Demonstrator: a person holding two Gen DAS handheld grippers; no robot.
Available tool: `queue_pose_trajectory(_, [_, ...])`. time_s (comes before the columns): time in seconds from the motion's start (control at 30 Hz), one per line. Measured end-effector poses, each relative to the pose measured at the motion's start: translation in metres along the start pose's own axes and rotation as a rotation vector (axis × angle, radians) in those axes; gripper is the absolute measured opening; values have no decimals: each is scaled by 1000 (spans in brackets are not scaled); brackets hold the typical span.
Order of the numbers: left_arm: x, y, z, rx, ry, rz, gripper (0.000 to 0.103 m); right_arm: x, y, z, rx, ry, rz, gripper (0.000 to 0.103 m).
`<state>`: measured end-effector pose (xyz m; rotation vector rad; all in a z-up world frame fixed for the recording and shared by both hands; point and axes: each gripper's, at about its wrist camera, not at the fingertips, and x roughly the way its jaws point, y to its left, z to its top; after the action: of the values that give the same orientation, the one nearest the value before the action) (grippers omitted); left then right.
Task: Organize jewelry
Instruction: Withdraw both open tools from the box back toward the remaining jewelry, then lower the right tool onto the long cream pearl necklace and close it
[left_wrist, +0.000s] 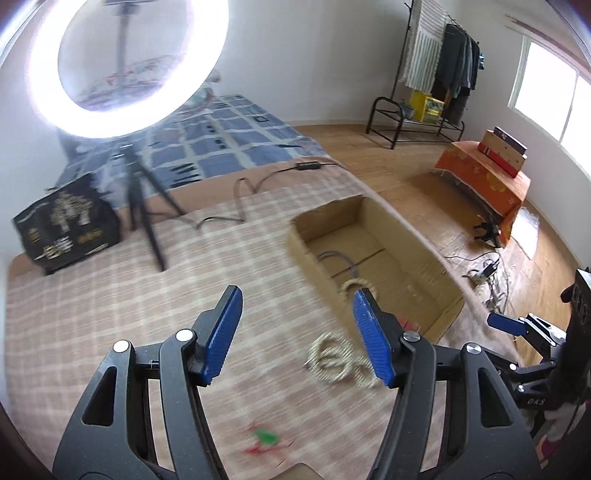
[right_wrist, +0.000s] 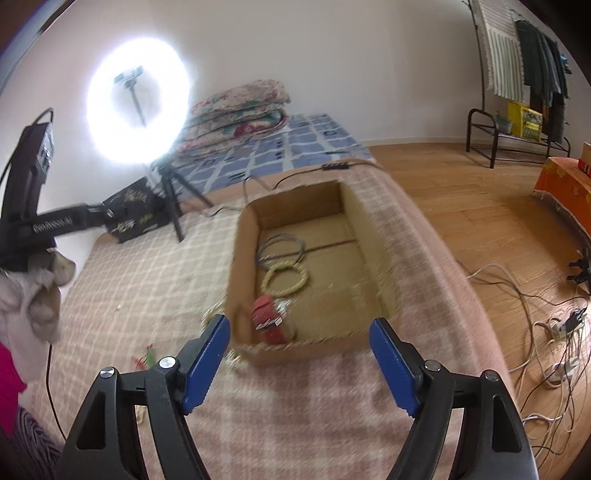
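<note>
Light: bright, from glaring white ring lamp (left_wrist: 127, 62) beyond the claws and daylit window (left_wrist: 554, 96) | Blur: checked pink blanket (left_wrist: 110, 295) smeared | Edges: bent, dark-vignetted by fisheye

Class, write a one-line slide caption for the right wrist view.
Open right gripper hovers before a cardboard box holding a cream beaded ring and grey hoops.
</note>
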<state>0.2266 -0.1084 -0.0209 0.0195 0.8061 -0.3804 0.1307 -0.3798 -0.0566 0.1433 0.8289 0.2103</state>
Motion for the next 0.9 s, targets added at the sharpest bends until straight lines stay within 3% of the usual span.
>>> queue_pose_trajectory(0.13, [-31,27,-26,-22,11,32,64,6,20,-16,-29,28,76,77])
queue_pose_trajectory(0.27, [-55,51,-51,-65,22,54,64,20,54,-30,-133,87,137,58])
queue_pose_trajectory(0.47, [-77,83,-93,-179,50,43,64,44,94,-38,-249,142,177,46])
queue_pose_trajectory(0.6, [-82,96,-109,-209,66,49,64,66,111,-38,-282,173,169,40])
queue_pose_trajectory(0.9, [-82,118,-121,-242,85,59,64,107,129,-28,-331,221,98,40])
